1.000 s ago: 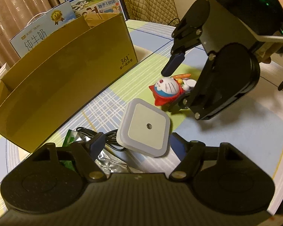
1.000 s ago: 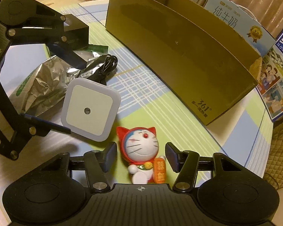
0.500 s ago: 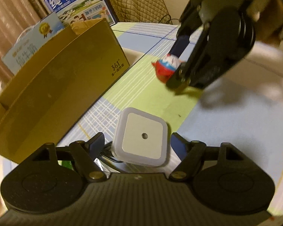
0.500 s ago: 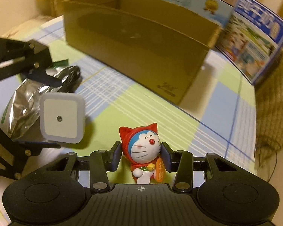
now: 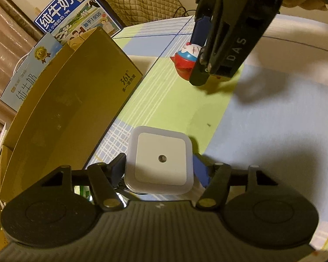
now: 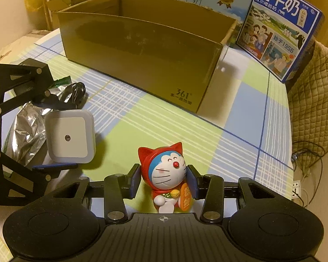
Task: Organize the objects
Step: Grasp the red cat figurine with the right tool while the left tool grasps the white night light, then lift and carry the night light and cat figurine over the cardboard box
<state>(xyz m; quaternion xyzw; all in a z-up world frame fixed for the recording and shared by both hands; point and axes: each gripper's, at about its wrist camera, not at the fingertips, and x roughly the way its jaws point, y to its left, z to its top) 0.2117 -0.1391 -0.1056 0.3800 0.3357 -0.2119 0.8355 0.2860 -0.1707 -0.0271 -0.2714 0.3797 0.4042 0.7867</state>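
A: Item one, as we logged it: the cat figurine [image 6: 166, 174], red-hooded, stood upright between the jaws of the right gripper [image 6: 164, 180], both blue pads against the sides of its head. Held, narrow grip, above the green check of the bench [image 6: 168, 128].

B: Agreed. Item two: the square night light [image 5: 160, 160], white with a small sensor dot. We found it between the jaws of the left gripper [image 5: 158, 167], which were closing on it; the pads [image 5: 118, 168] looked right at its edges, though we could not tell whether they pressed yet.

A: Destination, item three: the open cardboard box [image 6: 146, 43], just behind both pieces, its near wall tall. We judged the step in hand to be securing both grips before carrying them over that wall.

B: Handling notes, then. The night light was smooth and flat-sided, so we thought the left pads should seat squarely on opposite edges, not on the rounded corners, or it might twist out.

A: And the figurine's head was round; we reckoned a grip at its widest part safest, kept upright in the lift.

B: Unsorted, near the left gripper: a foil pouch [image 6: 28, 128] and a coiled black cable [image 6: 75, 91], both on the bench.
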